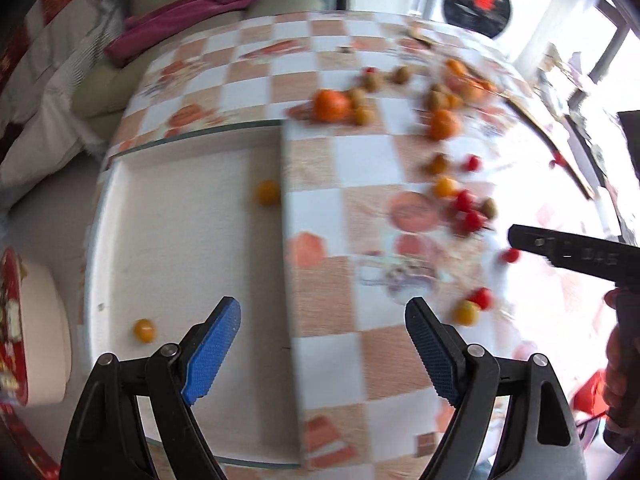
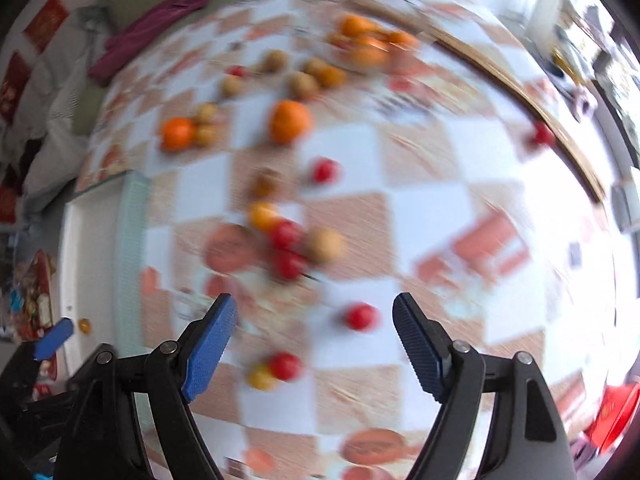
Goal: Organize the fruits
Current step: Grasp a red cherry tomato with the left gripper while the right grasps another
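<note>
- Blue pads (image 1: 212, 354) of your left gripper (image 1: 322, 354) sit nearest the lens, spread wide with nothing between them; it hangs over the edge where the white tray (image 1: 168, 216) meets the cloth (image 1: 360, 160).
- Your right gripper (image 2: 314, 350) is likewise spread and empty, hanging over the checked cloth with a red tomato (image 2: 361, 317) showing between its fingers on the table below, not pinched.
- That tray holds two small yellow fruits: one (image 1: 267, 192) against its inner wall, one (image 1: 144, 330) near the front corner. It looks like the collecting place, which is why you keep the left gripper close by it.
- Most fruit is unsorted on the cloth: oranges (image 2: 290, 120) and brown round fruits (image 2: 303, 85) far off, and a knot of red tomatoes (image 2: 286, 236) with a yellow one (image 2: 262, 214) mid-table.
- Closest to you lies a yellow-and-red pair (image 2: 274, 370), touching each other, just ahead of the right gripper's left finger.
- Both views are smeared, so small fruit kinds are guesses.
- Judging by the layout, the sort has barely begun; the red tomato under your right gripper seems the natural next pick, and its roundness means a centred pinch, or it may roll off.
</note>
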